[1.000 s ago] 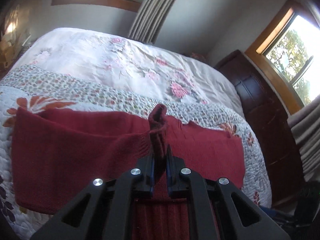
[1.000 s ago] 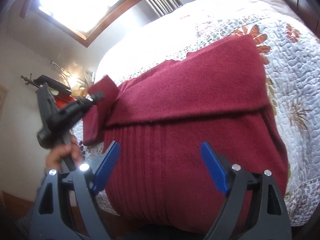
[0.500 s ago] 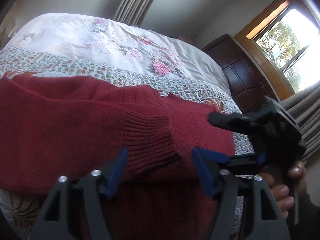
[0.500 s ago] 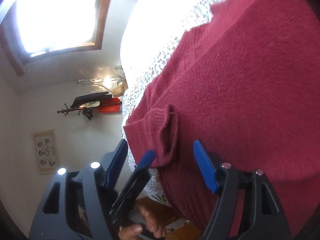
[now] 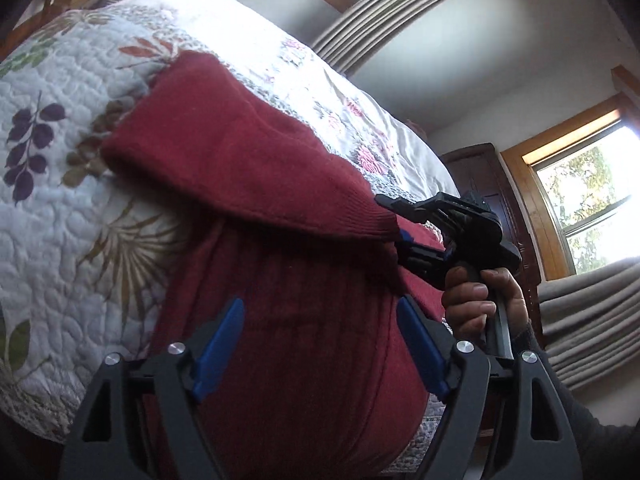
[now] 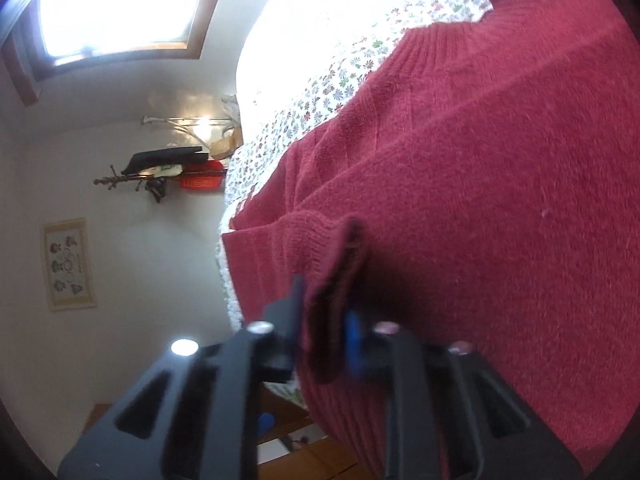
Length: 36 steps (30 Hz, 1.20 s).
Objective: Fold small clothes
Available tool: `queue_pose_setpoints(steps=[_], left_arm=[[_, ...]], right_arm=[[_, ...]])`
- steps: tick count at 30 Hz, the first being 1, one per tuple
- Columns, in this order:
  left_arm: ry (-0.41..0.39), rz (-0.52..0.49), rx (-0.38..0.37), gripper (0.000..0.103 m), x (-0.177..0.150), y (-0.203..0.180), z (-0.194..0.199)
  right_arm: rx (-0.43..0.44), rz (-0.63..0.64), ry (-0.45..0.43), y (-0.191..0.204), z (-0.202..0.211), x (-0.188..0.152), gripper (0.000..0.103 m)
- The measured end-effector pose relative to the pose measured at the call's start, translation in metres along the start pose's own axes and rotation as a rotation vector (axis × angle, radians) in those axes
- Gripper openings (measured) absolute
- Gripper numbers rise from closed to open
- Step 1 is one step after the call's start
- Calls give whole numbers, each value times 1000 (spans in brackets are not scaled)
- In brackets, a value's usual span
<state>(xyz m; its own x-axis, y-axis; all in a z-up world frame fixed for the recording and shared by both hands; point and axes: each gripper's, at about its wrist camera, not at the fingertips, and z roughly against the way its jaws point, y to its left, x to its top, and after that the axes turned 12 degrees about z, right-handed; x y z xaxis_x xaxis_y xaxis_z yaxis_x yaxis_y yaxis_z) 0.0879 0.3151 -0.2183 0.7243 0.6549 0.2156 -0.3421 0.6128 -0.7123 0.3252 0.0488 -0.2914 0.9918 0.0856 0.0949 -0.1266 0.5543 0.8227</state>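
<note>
Bed (image 5: 60,200) carrying sweater (image 5: 300,320) at near edge | right gripper (image 6: 324,328) fingers clamping sleeve cuff (image 6: 320,248), likely for folding inward | left gripper (image 5: 320,344) fingers hovering apart.

Fuzzy matt knit for the sweater (image 5: 280,184) (ribbed at the cuff (image 6: 320,248)); puffy stitched cotton on the quilt (image 5: 72,216); matt black plastic on the right gripper (image 5: 400,236).
</note>
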Motion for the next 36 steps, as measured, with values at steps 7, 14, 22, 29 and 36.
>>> queue_pose_setpoints(steps=[7, 14, 22, 29, 36], left_arm=[[-34, 29, -6, 80, 4, 12, 8], [-46, 13, -17, 80, 15, 12, 8], [-44, 10, -21, 80, 23, 11, 2], [-31, -44, -42, 80, 50, -8, -9], [11, -25, -97, 81, 86, -23, -38]], right_arm=[[-35, 95, -86, 21, 46, -2, 6], [-94, 142, -208, 22, 129, 3, 6], [-157, 65, -307, -29, 206, -4, 6], [-190, 23, -319, -64, 217, -7, 6], [-223, -38, -324, -98, 221, -14, 6]])
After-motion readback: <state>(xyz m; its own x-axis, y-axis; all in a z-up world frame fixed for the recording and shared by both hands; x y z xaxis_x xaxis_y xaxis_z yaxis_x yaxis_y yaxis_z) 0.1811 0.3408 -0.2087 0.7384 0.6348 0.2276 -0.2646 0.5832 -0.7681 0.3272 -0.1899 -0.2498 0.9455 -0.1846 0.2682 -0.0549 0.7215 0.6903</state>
